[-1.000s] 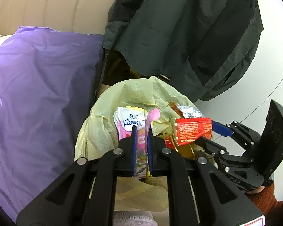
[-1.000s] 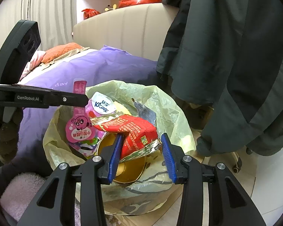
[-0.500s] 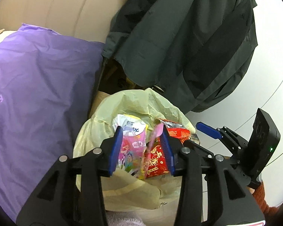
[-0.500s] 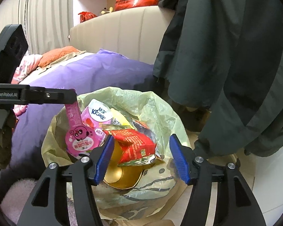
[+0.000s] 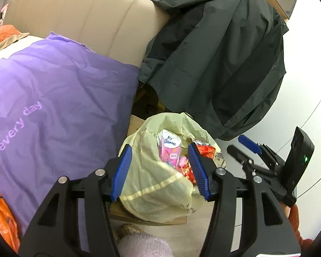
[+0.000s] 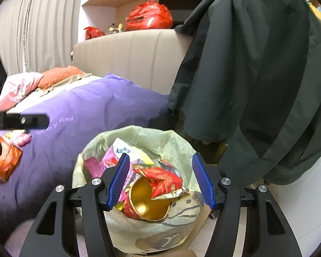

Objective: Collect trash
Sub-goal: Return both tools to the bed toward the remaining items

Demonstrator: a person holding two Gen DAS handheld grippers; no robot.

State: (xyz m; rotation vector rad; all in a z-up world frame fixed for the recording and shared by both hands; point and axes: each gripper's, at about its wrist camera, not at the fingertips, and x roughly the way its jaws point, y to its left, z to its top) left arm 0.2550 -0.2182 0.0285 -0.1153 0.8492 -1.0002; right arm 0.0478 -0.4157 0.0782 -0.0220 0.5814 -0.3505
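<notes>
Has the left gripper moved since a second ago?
Yes. The left gripper has pulled up and back from the trash bag, which looks smaller now; its jaws are opening, with nothing between them.

Handheld grippers: construction

Black frames are fitted with ribbed blue pads and silver screws; a rust-orange fleece sleeve is worn.

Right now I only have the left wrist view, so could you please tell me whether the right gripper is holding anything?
Observer: No. The right gripper is open, with nothing pinched between its pads, just above the yellow trash bag.
Operator: Thank you. What lies on top of the pile on that side?
Observer: A red wrapper rests on a gold-lined cup that lies on its side, mouth toward the camera.
</notes>
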